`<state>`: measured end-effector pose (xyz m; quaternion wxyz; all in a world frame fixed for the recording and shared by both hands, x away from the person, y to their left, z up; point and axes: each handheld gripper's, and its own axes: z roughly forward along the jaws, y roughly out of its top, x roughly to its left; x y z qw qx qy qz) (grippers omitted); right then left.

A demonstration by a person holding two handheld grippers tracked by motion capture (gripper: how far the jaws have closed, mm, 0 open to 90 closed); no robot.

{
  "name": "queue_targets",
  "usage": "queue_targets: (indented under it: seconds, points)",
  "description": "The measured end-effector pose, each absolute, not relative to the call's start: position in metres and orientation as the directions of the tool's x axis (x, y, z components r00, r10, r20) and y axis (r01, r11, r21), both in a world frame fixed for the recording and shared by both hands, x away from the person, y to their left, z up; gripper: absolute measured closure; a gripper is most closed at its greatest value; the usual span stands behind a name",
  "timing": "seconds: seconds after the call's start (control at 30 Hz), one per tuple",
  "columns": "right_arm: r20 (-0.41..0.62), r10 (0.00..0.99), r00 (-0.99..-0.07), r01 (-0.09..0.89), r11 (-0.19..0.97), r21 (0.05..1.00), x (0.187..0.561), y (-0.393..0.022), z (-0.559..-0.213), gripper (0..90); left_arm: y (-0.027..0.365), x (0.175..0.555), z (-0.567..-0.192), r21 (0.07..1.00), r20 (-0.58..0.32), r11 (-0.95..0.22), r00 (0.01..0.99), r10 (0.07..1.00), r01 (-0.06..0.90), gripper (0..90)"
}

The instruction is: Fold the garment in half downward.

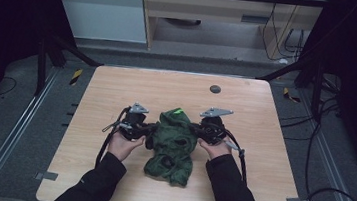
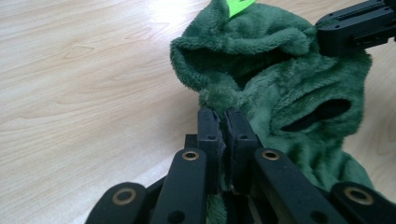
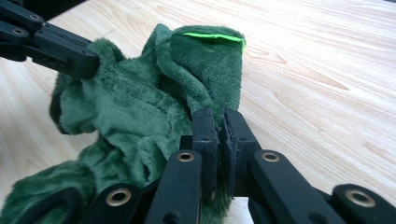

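A dark green fleece garment [image 1: 172,145] with a bright green tag [image 1: 178,112] lies crumpled on the wooden table [image 1: 117,89], its far end lifted between both grippers. My left gripper [image 1: 149,127] is shut on the garment's left edge; in the left gripper view its jaws pinch the fleece [image 2: 261,84] at the fingertips [image 2: 223,116]. My right gripper [image 1: 194,128] is shut on the right edge; in the right gripper view the jaws clamp the fleece [image 3: 140,107] near the green tag [image 3: 212,36]. Each view shows the other gripper's jaw holding the far edge.
A small dark round disc [image 1: 215,89] is set in the table near the far edge. Cables [image 1: 241,157] trail from both grippers over the table. Bare wood surrounds the garment on all sides. Grey floor and black frame posts lie beyond the table.
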<state>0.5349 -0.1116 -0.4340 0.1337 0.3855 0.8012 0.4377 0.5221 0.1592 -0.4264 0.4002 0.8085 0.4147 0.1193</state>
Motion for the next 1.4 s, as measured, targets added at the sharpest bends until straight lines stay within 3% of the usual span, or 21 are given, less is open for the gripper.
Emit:
queue_targets:
  seconds: [0.23, 1.4]
  points:
    - [0.110, 0.716, -0.690, 0.480, 0.339, 0.809, 0.521, -0.109, -0.435, 85.0, 0.162, 0.505, -0.429, 0.744, -0.107, -0.371, 0.647, 0.755, 0.556, 86.2]
    - [0.107, 0.654, -0.749, 0.439, 0.369, 0.819, 0.469, -0.110, -0.441, 84.8, 0.173, 0.457, -0.433, 0.730, -0.119, -0.394, 0.671, 0.732, 0.559, 86.3]
